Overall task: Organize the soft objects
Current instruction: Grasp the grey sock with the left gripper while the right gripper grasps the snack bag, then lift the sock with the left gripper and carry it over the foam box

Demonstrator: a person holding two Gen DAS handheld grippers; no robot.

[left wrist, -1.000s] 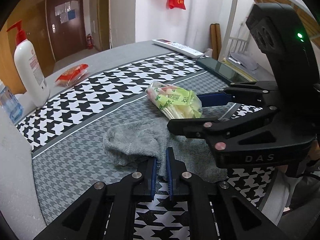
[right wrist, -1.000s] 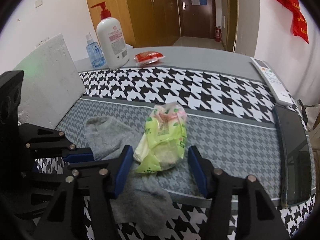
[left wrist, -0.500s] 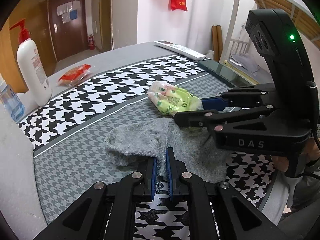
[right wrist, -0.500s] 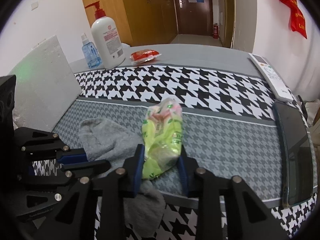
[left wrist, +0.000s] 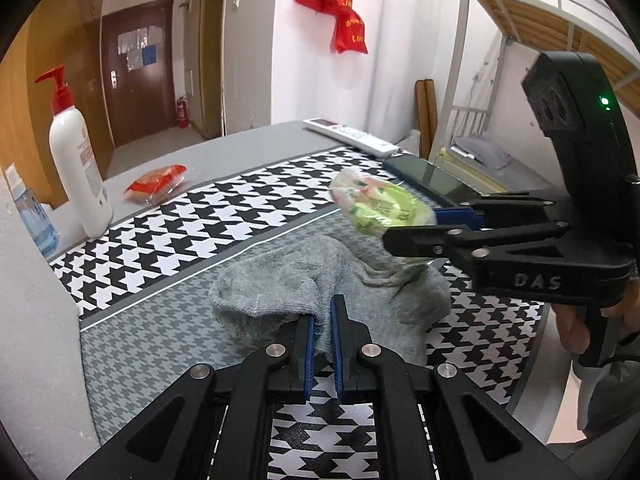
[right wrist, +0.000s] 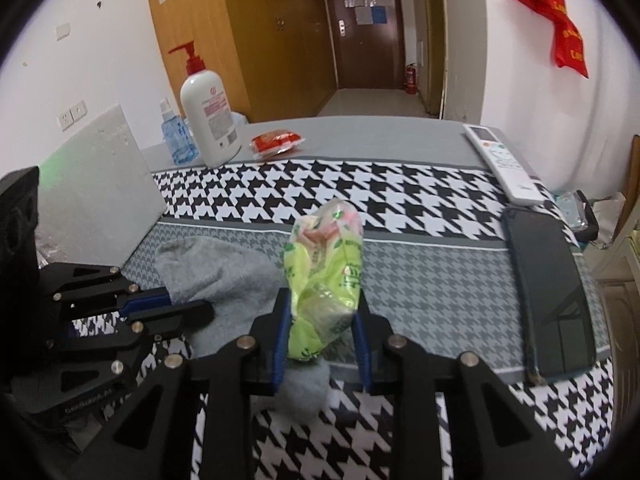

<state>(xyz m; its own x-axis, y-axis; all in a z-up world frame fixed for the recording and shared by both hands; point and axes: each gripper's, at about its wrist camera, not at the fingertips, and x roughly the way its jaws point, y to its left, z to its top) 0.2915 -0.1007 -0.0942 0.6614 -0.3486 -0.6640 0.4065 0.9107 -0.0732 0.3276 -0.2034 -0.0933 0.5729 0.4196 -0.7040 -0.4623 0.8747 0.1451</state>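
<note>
Across the frame bottom and centre: houndstooth table cover [right wrist: 400,184], black-white band behind a grey band, plain grey tabletop [right wrist: 380,132] beyond. Left gripper [left wrist: 322,334] pinched tight on the grey sock's [left wrist: 288,280] edge, centre of left view. Right gripper [right wrist: 320,334] clamped on the green snack bag [right wrist: 324,268], bag clear of the cover, above the sock. Lotion pump bottle [right wrist: 208,120], small blue bottle [right wrist: 176,136] and red packet [right wrist: 276,142] upper left; remote [right wrist: 500,164] and phone [right wrist: 548,292] along the right edge. Brown door [right wrist: 364,24] top centre, red bags [left wrist: 336,12] on the wall, bunk bed [left wrist: 536,28] upper right.
</note>
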